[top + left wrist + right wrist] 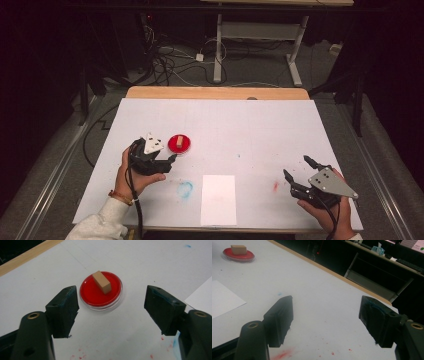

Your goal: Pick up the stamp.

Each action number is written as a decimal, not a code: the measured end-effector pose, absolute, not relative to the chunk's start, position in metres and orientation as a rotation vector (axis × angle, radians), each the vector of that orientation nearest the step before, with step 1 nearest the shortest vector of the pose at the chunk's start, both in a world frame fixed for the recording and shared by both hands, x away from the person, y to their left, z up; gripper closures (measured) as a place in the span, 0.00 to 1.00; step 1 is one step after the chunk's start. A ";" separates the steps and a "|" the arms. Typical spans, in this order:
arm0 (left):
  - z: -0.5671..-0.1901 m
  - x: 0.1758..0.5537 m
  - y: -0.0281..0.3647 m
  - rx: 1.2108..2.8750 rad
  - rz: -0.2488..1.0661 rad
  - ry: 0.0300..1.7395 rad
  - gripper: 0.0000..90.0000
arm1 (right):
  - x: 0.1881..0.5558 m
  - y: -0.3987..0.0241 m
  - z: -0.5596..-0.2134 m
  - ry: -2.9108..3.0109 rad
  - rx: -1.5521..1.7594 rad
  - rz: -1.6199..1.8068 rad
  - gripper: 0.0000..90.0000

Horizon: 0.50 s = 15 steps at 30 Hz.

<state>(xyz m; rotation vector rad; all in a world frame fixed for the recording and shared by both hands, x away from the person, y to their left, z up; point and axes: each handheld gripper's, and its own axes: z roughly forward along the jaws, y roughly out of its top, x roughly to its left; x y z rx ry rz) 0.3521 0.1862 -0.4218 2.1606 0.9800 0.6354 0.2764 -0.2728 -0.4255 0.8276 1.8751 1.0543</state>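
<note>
High view — fixed above the near edge of the counter [280,125], facing forward and down, distant. Left gripper view — close, looking steeply down on the red dish [101,290]. Right gripper view — low, shallow, far from the dish. All three share that dish.

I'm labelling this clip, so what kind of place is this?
Probably a lab or workshop: a white-covered work table, loose cables on the floor behind it, and another desk with a keyboard further off.

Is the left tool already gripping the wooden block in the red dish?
No. In the left gripper view the left tool stands open and short of the red dish, where the wooden block sits untouched.
</note>
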 end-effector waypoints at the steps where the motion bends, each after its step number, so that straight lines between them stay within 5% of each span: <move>1: -0.422 0.355 0.184 2.170 0.629 0.977 0.30 | 0.276 -0.273 -0.425 1.875 0.827 1.054 0.31; 15: -0.434 0.403 0.163 2.158 0.528 1.086 0.39 | 0.279 -0.271 -0.431 1.879 0.805 0.993 0.32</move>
